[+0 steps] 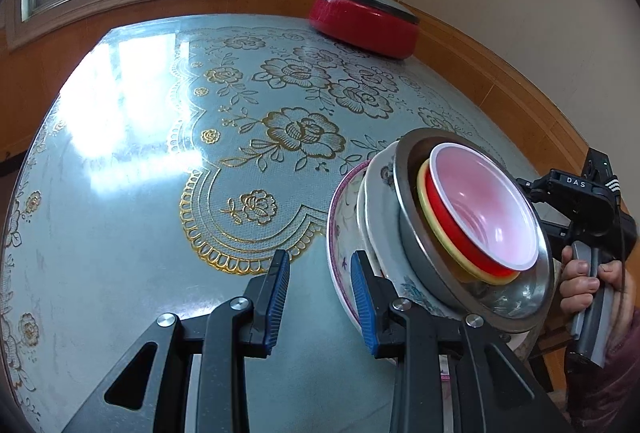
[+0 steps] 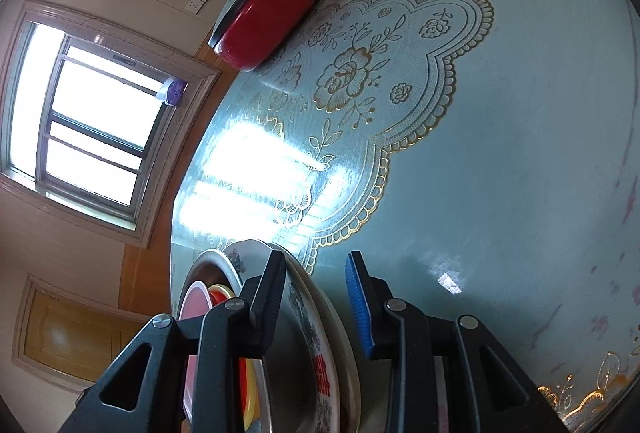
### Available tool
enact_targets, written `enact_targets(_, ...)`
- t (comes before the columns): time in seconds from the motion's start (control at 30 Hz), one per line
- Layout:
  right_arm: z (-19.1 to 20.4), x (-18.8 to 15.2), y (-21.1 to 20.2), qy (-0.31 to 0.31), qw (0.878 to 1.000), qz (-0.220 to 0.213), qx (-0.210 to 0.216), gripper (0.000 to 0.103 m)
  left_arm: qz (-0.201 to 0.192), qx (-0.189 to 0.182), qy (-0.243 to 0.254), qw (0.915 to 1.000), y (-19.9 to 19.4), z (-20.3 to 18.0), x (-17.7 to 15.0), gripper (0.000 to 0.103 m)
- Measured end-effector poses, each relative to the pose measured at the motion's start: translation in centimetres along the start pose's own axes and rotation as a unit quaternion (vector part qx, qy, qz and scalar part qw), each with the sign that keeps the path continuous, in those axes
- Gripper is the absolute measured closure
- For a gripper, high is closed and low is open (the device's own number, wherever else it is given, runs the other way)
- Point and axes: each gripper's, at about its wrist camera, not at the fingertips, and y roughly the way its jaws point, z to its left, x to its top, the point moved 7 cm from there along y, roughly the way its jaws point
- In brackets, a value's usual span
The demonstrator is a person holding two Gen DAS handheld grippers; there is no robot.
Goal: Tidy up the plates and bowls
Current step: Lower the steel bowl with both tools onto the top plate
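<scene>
The stack [image 1: 440,233] of nested dishes sits at the near right edge of the table [image 1: 140,173], built from the bottom up of a pink-rimmed plate [image 1: 340,233], a flowered white plate [image 1: 376,201], a steel bowl [image 1: 404,201], a yellow bowl [image 1: 430,225] and a red bowl [image 1: 480,209] on top. The whole stack appears tilted, its openings turned toward the right hand [image 1: 580,281], though the fisheye may exaggerate that. In the left wrist view it lies at about three o'clock from the left gripper [image 1: 320,297], whose fingers stand apart with nothing between them; the right pad is just beside the pink-rimmed plate's edge, and I cannot tell if it touches. In the right wrist view the right gripper [image 2: 316,305] straddles the plate rims at about nine o'clock of its centre: its left finger [image 2: 268,297] lies inside, over the steel bowl, and its blue pad [image 2: 360,309] stands off the outer plate, so the fingers are apart and not pressing. The right hand looks nearer to a grip; the next move likely turns on closing across the rim, thin edge between the pads. A red pot [image 1: 364,21] sits well apart at twelve o'clock.
</scene>
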Motion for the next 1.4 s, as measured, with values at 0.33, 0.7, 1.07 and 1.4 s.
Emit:
enact_targets(0.33, 1.4, -1.3, 1.5, -0.017, 1.0, 0.021, -0.007, 0.072, 0.005, 0.001, 0.005, 1.0, 0.3, 0.1, -0.2, 0.07)
enact_targets(0.7, 2.2, -1.6, 1.5, -0.054, 0.997, 0.008, -0.046, 0.071, 0.002, -0.003, 0.001, 1.0, 0.1, 0.1, -0.1, 0.072)
enact_targets(1.07, 1.4, -1.2, -1.5, -0.071, 0.996, -0.027, -0.05, 0.071, -0.015, 0.014, -0.043, 0.9989, -0.9, 1.7, 0.6, 0.067)
enact_targets(1.4, -0.4, -2.5, -2.5, -0.174, 0.962, -0.026, -0.208, 0.077, -0.02, 0.011, -0.043, 0.9988, -0.8, 1.2, 1.4, 0.061)
